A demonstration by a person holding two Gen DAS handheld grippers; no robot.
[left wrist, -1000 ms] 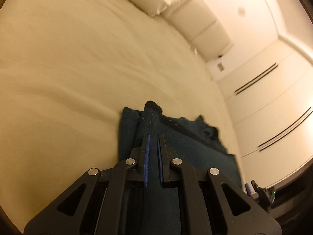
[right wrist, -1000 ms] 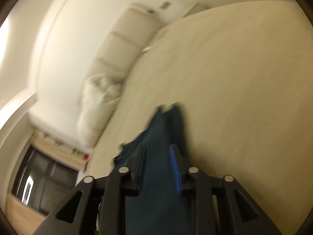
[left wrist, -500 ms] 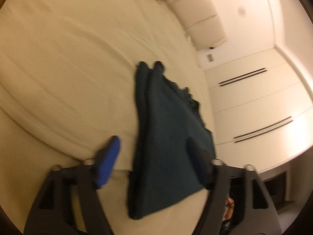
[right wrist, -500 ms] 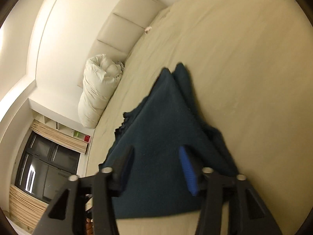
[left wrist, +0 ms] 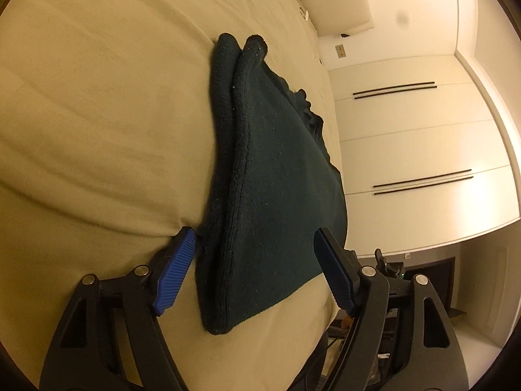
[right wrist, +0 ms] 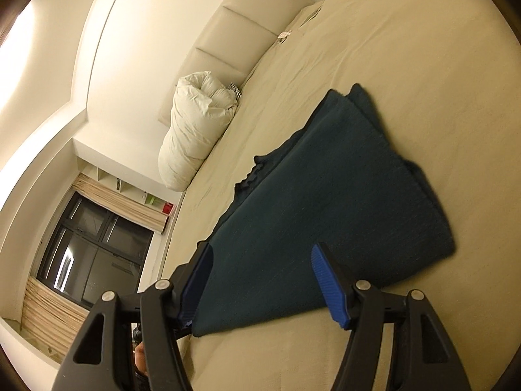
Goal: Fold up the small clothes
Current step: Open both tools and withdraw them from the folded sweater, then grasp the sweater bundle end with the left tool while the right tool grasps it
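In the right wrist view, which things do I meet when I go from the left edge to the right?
Dark window → rolled white duvet → folded dark teal cloth → bare beige bed sheet.

A: Background? Cream bed sheet (left wrist: 97, 104), padded headboard (right wrist: 247, 22).
B: Rolled white duvet (right wrist: 195, 130) against headboard. White wardrobe doors (left wrist: 416, 150). Dark window (right wrist: 94, 254) with beige curtains (right wrist: 120, 202).

The right claw (right wrist: 260, 280), its jaws just opened and apart, frames a folded dark teal knitted cloth (right wrist: 325, 202) lying flat on the cream bed (right wrist: 407, 49).
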